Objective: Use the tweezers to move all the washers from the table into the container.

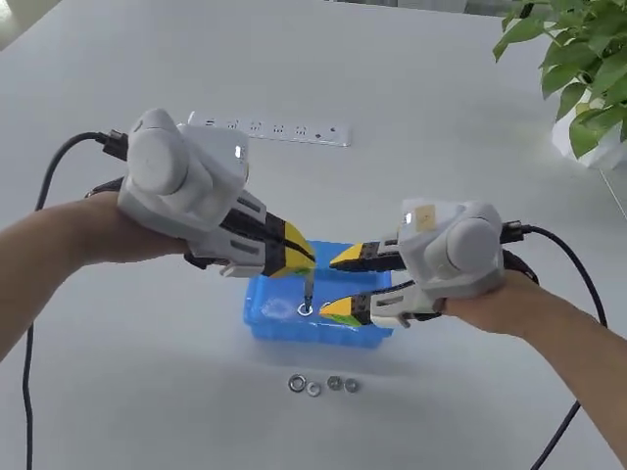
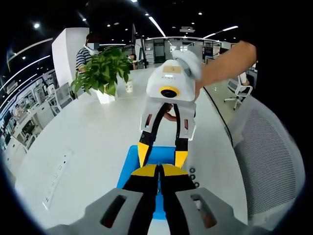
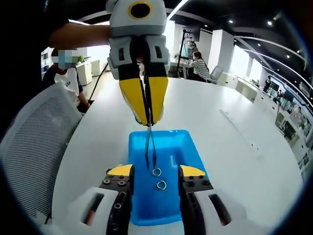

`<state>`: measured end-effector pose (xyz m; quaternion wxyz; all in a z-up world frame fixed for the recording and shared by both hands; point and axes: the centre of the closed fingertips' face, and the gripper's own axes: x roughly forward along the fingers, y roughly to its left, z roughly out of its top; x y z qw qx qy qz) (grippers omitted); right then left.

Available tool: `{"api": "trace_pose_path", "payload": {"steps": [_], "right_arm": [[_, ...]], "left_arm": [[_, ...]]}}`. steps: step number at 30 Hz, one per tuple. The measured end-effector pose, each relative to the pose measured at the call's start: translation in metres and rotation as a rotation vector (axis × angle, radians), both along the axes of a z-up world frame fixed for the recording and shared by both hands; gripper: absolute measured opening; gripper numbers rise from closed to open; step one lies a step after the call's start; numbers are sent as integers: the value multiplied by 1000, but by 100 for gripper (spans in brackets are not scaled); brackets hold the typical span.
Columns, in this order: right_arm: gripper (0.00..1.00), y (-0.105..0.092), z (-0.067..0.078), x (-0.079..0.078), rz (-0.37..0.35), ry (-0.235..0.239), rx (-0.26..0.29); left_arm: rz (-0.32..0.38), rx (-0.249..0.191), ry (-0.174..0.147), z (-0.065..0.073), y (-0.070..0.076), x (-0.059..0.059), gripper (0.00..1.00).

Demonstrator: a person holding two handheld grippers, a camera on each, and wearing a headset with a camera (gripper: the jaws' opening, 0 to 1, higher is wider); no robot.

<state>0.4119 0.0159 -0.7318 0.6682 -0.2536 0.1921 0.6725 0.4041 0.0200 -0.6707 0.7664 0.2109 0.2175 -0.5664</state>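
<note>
The container (image 1: 284,330) sits mid-table, right between the two grippers. The left gripper (image 1: 300,258) is over its left side and the right gripper (image 1: 329,287) over its right, tips facing each other. The tweezers (image 1: 308,292) hang from the left gripper's jaws down into the container, tip right at one of a pair of washers (image 3: 156,172) lying inside. A row of four washers (image 1: 334,383) is on the table (image 1: 147,392) just in front of the container. The power strip (image 1: 269,129) lies well behind it, and the plant (image 1: 578,69) is far back right.

Bright even overhead light, soft shadows, fisheye-warped edges
</note>
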Motion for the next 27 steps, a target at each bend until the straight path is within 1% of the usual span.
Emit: {"api": "trace_pose_path", "payload": {"steps": [3, 4, 6, 9, 13, 21, 25, 27], "right_arm": [[43, -9, 4, -1, -34, 2, 3], [45, -13, 6, -1, -51, 11, 4], [49, -21, 8, -1, -77, 5, 2], [54, -31, 10, -4, -114, 20, 3], [60, -43, 11, -7, -154, 25, -2], [61, -64, 18, -15, -210, 18, 8], [62, -73, 18, -19, -234, 18, 11], [62, -77, 18, -23, -241, 20, 13]], "left_arm": [[0, -2, -9, 5, 0, -3, 5], [-1, -1, -11, 6, 0, -3, 5], [-2, -2, -16, 10, 0, -5, 5], [-5, -1, -24, 16, 0, -8, 5], [-9, 0, -25, 20, 0, -12, 5], [-8, -2, -32, 30, 0, -20, 5], [-9, -2, -32, 34, 0, -26, 4], [-9, -1, -33, 35, 1, -28, 4]]}}
